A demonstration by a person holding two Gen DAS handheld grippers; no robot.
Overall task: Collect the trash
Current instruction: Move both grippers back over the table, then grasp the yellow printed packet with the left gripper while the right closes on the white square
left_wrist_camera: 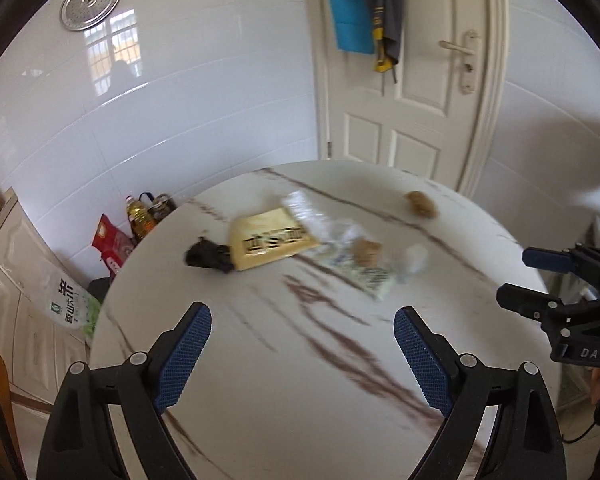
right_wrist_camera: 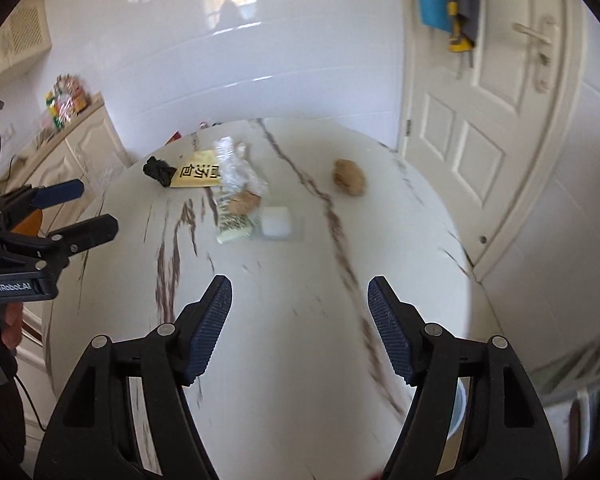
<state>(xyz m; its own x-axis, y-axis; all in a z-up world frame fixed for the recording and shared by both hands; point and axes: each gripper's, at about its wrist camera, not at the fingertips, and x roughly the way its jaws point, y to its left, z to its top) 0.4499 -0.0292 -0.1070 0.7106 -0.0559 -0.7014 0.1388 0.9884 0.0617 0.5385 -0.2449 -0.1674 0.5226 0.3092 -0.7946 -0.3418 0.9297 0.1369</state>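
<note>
Trash lies on a round white marble table (left_wrist_camera: pixel 260 380) (right_wrist_camera: pixel 300 340): a yellow wrapper (left_wrist_camera: pixel 270 238) (right_wrist_camera: pixel 198 176), a black crumpled piece (left_wrist_camera: pixel 206 256) (right_wrist_camera: pixel 158 171), clear plastic wrap (left_wrist_camera: pixel 306 210) (right_wrist_camera: pixel 236 168), a printed packet (left_wrist_camera: pixel 360 274) (right_wrist_camera: pixel 232 226) with a brown lump (left_wrist_camera: pixel 366 250) (right_wrist_camera: pixel 244 202) on it, a white clear piece (left_wrist_camera: pixel 414 260) (right_wrist_camera: pixel 276 222), and a second brown lump (left_wrist_camera: pixel 422 203) (right_wrist_camera: pixel 350 178) apart to the right. My left gripper (left_wrist_camera: pixel 302 322) (right_wrist_camera: pixel 96 208) is open and empty, short of the trash. My right gripper (right_wrist_camera: pixel 300 294) (left_wrist_camera: pixel 520 276) is open and empty too.
A white door (left_wrist_camera: pixel 412 80) (right_wrist_camera: pixel 496 120) stands behind the table. A cream cabinet (left_wrist_camera: pixel 16 300) (right_wrist_camera: pixel 72 160) is at the left. An oil bottle (left_wrist_camera: pixel 140 216), a red bag (left_wrist_camera: pixel 112 246) and a rice bag (left_wrist_camera: pixel 72 304) sit on the floor by the wall.
</note>
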